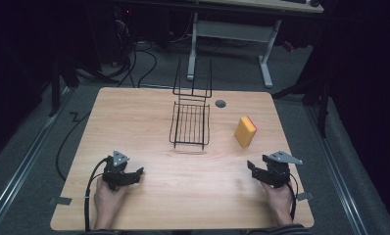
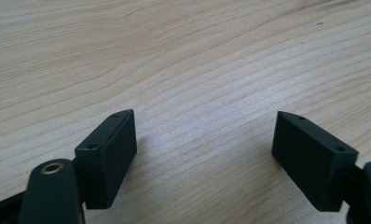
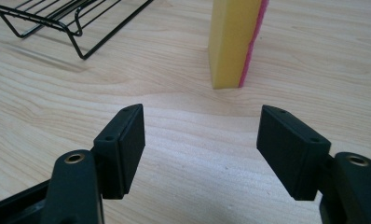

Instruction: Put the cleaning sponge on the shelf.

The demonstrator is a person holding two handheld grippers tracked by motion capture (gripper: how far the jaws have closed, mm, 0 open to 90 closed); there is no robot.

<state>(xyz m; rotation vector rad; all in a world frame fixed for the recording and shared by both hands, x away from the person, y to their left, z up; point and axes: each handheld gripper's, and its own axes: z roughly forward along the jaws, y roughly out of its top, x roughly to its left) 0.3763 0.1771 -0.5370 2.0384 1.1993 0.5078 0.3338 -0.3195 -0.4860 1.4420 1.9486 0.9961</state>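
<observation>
From up high, I see my desk [image 1: 149, 205]. It is a flat wooden board with light brown stripes and rounded corners. My left tongs [image 1: 129, 175] rest near the front left corner, and my right tongs [image 1: 255, 172] are near the front right corner. Both are black and hard-looking, each with a grey three-cornered plate on top. A black wire rack [image 1: 190, 125] sits in the middle, toward the back edge. Its thin bars make a tray, and two tall wire loops stand up at its far end. A yellow sponge [image 1: 245, 131] stands on its edge to the right of the rack, well apart from it, between the rack and the right edge. A small dark round hole [image 1: 220, 104] is near the back edge. The front half of the desk is bare wood between my hands.

In my left gripper view, my left tongs [image 2: 204, 140] are spread wide with nothing between them, just smooth striped wood.

In my right gripper view, my right tongs [image 3: 201, 135] are wide too, and hold nothing. The sponge [image 3: 231, 42] stands straight ahead, near them but not touching. It is soft yellow foam with a thin pink side. The rack [image 3: 67, 21] corner is off to the left.
</observation>
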